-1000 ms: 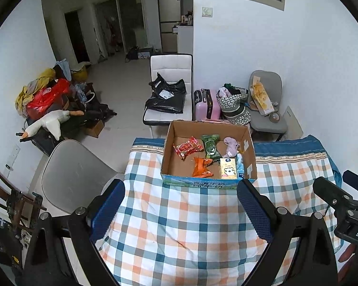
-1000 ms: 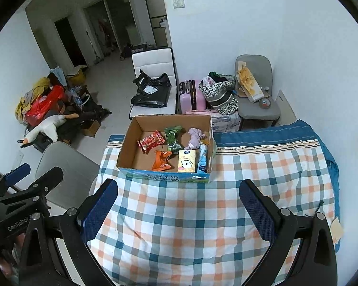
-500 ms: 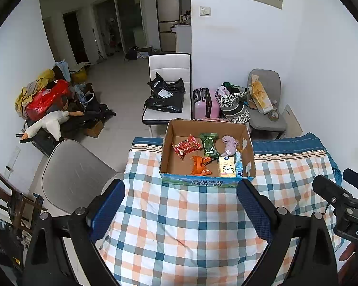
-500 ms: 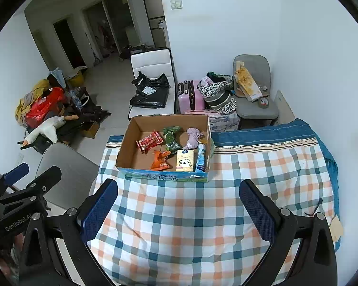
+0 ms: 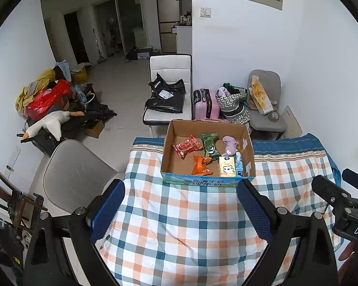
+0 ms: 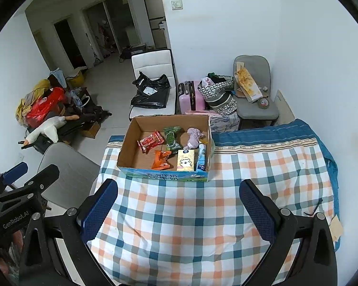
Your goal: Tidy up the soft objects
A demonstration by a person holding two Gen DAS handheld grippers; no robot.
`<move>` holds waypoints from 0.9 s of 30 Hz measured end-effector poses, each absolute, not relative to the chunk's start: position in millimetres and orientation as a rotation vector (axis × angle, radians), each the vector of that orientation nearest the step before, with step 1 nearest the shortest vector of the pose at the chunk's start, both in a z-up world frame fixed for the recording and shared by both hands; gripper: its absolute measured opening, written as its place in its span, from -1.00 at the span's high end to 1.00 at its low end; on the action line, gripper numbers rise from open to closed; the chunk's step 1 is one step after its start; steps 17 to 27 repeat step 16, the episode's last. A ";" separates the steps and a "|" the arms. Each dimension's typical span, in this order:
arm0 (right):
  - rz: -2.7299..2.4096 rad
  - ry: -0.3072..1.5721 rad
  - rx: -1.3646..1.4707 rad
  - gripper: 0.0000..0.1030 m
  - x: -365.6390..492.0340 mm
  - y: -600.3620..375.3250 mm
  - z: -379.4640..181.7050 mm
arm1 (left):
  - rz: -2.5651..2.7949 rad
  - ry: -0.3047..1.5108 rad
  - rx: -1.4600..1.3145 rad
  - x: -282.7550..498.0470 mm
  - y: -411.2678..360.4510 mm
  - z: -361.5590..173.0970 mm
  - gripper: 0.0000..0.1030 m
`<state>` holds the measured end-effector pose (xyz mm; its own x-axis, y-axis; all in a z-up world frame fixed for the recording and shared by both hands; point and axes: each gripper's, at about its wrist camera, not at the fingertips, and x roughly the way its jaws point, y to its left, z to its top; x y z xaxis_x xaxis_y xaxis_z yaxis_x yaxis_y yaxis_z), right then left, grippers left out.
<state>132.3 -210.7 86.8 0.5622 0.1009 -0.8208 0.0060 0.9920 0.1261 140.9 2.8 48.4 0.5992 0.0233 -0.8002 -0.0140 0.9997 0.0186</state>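
Both tools, left tool (image 5: 181, 211) and right tool (image 6: 179, 211), are being held wide and empty; the cardboard box (image 5: 202, 180) risks being nudged off the checked surface (image 5: 191, 226) during reaching.

Both cameras have drawn slightly up and back over the past second. In the left wrist view the box (image 5: 207, 152) on the plaid tabletop (image 5: 179, 226) sits a little higher in frame than before, with more cloth showing between it and the left claw (image 5: 180, 211). The right wrist view shows the box (image 6: 165, 147) likewise edging away from the right claw (image 6: 179, 211).
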 end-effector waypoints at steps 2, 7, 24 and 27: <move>0.055 0.972 0.118 -1.00 132.3 -209.7 87.0 | 0.021 0.929 0.010 141.0 2.5 48.4 -0.87; 0.058 0.970 0.120 -1.00 132.6 -211.0 88.4 | 0.023 0.926 0.010 139.4 3.6 48.1 -0.87; 0.057 0.960 0.114 -1.00 134.9 -214.8 93.8 | 0.021 0.918 0.009 133.7 8.7 50.0 -0.87; 0.057 0.960 0.114 -1.00 134.9 -214.8 93.8 | 0.021 0.918 0.009 133.7 8.7 50.0 -0.87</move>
